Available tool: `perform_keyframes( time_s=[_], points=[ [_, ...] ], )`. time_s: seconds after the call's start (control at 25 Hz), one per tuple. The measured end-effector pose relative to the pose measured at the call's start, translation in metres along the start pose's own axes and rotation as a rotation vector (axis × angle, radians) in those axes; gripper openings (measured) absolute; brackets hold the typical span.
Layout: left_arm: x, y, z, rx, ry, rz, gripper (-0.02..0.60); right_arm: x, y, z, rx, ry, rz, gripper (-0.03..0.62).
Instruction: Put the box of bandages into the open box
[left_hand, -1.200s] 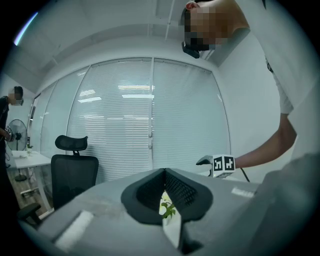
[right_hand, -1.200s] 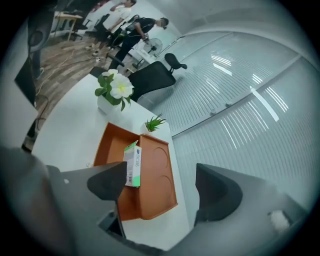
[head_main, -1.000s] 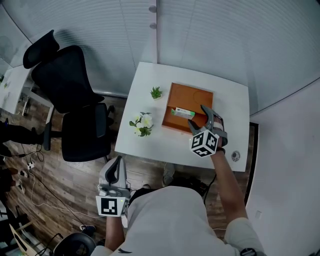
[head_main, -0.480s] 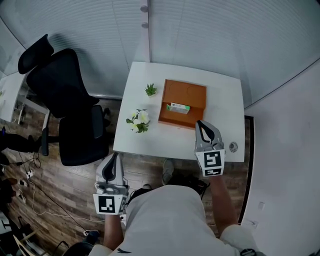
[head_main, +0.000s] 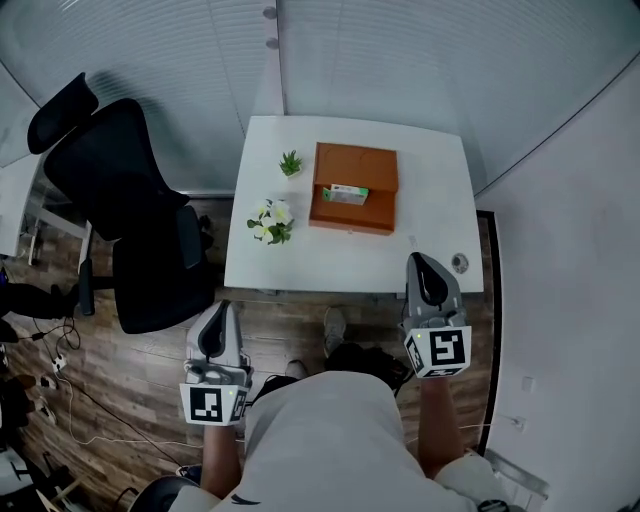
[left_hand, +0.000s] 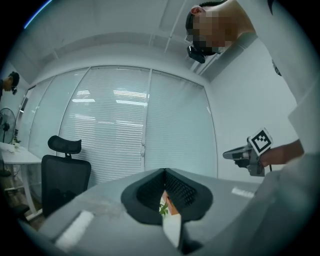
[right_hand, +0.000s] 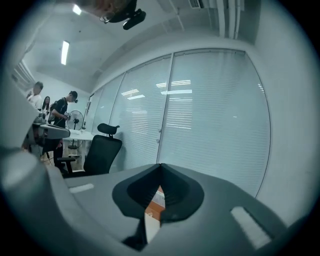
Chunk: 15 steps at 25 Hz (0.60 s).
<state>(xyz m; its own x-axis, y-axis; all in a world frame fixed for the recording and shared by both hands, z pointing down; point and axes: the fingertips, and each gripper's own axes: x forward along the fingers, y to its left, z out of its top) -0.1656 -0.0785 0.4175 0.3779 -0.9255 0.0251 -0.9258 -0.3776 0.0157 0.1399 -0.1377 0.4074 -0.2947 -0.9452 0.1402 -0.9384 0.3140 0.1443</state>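
The green and white bandage box (head_main: 350, 194) lies inside the open orange-brown box (head_main: 354, 187) on the white table (head_main: 300, 260). My right gripper (head_main: 426, 272) is shut and empty, held off the table's near right edge. My left gripper (head_main: 216, 333) is shut too, hanging over the wooden floor, below and left of the table. In the right gripper view a sliver of the orange box (right_hand: 156, 206) shows through the closed jaws; in the left gripper view a green plant (left_hand: 163, 209) and the orange box (left_hand: 171, 205) show the same way.
Two small plants stand left of the orange box: a green one (head_main: 290, 162) and a white-flowered one (head_main: 267, 220). A black office chair (head_main: 120, 205) stands left of the table. A round grommet (head_main: 459, 263) sits at the table's near right corner. Glass walls with blinds stand behind.
My right gripper has left the orange box, shut, and drawn back past the table's near edge. The bandage box stays in the orange box. The head view has backed away.
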Motion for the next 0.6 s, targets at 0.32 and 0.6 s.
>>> perform_keyframes(
  time_s=[0.32,0.6],
  points=[
    [-0.046,-0.002,0.003,0.02,-0.026,-0.065,0.006,-0.086,0.035,0.013,0.043,-0.04,-0.07,0.003],
    [-0.084,0.0,0.008,0.032,-0.034,-0.093,0.006,-0.137,0.058,0.015,0.058,-0.046,-0.106,0.003]
  ],
)
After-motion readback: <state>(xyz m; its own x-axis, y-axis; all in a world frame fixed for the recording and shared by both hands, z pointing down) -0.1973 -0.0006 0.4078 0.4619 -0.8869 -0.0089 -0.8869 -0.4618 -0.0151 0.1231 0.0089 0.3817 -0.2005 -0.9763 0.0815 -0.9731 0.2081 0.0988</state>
